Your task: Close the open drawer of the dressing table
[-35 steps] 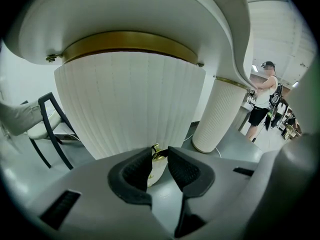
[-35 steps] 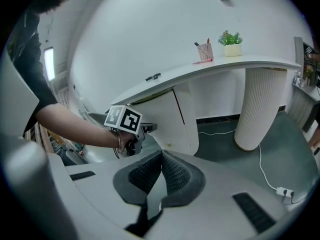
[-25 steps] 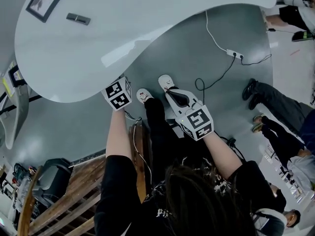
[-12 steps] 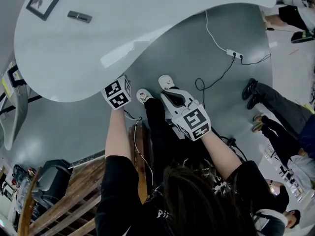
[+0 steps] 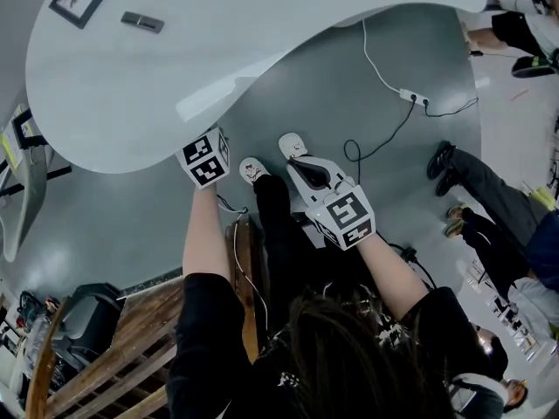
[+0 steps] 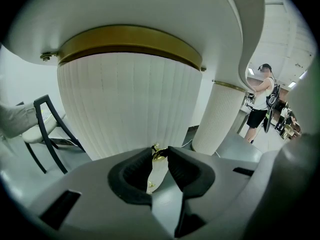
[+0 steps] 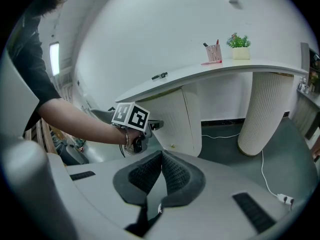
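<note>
Left tool point(image 6: 160, 151): clamps the small gold knob point(image 6: 158, 155) on the ribbed white drawer front point(image 6: 130, 104), just below a gold band point(image 6: 130, 38) and the curved white surface point(image 6: 125, 9). Right tool point(image 7: 161, 154): hangs off to the side, well apart from the drawer, jaws pressed together, empty.

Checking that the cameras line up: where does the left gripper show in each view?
Head view: left gripper centre-left, at the tabletop edge.
Left gripper view: bottom centre, jaws on a gold knob.
Right gripper view: left of centre, marker cube showing.
Shared landmark: the white tabletop.
</note>
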The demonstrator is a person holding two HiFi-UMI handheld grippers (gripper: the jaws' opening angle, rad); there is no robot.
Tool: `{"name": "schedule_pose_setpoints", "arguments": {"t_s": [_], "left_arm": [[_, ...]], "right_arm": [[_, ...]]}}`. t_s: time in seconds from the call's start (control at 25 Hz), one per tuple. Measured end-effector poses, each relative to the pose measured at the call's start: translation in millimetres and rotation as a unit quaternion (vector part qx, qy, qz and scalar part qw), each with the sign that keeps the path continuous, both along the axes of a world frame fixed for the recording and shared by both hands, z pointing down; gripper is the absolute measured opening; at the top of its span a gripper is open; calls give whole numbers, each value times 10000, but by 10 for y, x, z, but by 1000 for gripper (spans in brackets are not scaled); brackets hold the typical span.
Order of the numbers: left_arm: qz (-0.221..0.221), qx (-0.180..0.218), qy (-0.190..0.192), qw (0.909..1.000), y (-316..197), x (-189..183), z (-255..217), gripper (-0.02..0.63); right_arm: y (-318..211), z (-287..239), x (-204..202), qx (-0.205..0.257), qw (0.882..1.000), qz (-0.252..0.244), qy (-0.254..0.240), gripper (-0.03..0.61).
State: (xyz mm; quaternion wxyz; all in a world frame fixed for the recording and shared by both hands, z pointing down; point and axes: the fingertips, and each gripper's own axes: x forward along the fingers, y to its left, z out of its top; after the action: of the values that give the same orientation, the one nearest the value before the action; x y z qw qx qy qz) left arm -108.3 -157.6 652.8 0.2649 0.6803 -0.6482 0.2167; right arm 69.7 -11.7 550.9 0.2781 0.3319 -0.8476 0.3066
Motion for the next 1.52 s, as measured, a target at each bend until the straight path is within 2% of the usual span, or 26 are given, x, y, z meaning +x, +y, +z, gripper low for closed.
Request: {"name": "schedule_pose_setpoints", "arguments": {"t_s": [0.24, 0.32, 0.48, 0.64, 0.84, 1.12, 1.32, 1.52], "left_arm": [[130, -206, -156, 9996, 32, 22, 0, 115], [183, -343, -120, 9992, 131, 77, -2, 191], [112, -688, 181, 9974, 579, 152, -18, 202], [184, -865, 543, 9946, 966, 387, -242, 202], [256, -558, 718, 9955, 1175, 605, -924, 202], [336, 171, 562, 9977, 1180, 756, -1880, 202], [253, 540, 479, 9971, 1256, 791, -2328, 201], [225, 749, 446, 9959, 1403, 821, -2562, 201]], "right_arm": [[61, -23, -14, -97, 9995, 221, -209, 26], [70, -49, -2, -97, 9993, 264, -228, 26], [67, -162, -25, -5, 9992, 303, -274, 28], [8, -330, 17, 116, 9987, 355, -342, 28], [-18, -611, 21, 296, 9979, 368, -434, 28], [-132, -980, 61, 608, 9969, 35, -502, 28], [-181, -1243, 59, 852, 9945, -122, -591, 28], [-261, -1479, 16, 1121, 9914, -210, -637, 28]]}}
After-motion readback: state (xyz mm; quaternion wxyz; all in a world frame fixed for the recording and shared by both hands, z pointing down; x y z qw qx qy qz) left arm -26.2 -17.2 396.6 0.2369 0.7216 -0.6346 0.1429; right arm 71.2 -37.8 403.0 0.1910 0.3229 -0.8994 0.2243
